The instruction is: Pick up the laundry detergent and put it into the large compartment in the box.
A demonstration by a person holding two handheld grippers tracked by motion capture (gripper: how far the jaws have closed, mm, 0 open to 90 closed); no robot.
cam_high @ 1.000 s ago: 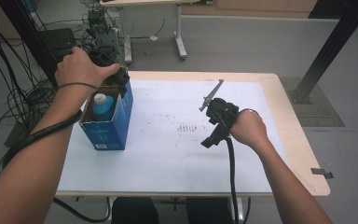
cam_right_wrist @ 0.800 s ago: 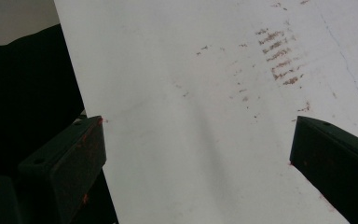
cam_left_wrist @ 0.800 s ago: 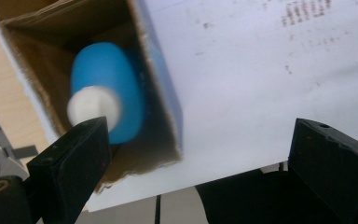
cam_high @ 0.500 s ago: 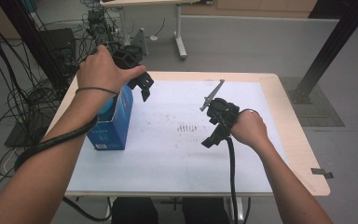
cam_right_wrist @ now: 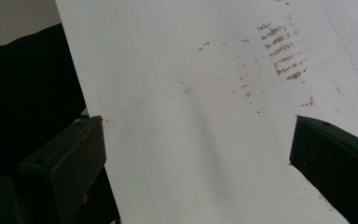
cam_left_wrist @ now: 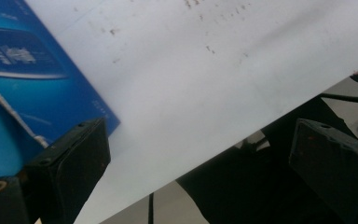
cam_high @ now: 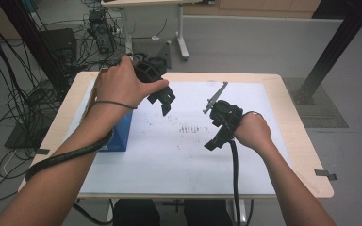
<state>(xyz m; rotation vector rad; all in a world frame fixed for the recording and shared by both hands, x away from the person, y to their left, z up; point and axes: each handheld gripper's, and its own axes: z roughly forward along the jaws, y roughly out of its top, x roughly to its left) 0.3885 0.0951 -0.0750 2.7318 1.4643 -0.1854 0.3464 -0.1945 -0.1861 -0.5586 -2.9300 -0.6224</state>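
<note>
Jaws of the left gripper point(cam_high: 164, 104) stand wide apart with nothing between them, having just been opening; the gripper hangs above the white sheet point(cam_high: 179, 155) on the desk point(cam_high: 306, 155), just right of the blue box point(cam_high: 120, 132). The box stands upright near the desk's left edge, partly hidden under the left forearm point(cam_high: 82, 141); in the left gripper view its blue side point(cam_left_wrist: 32, 84) lies beside one jaw. The right gripper point(cam_high: 213, 141) rests low over the sheet, well apart from the box, its jaws also spread wide and empty above brown smudges point(cam_right_wrist: 282, 44).
</note>
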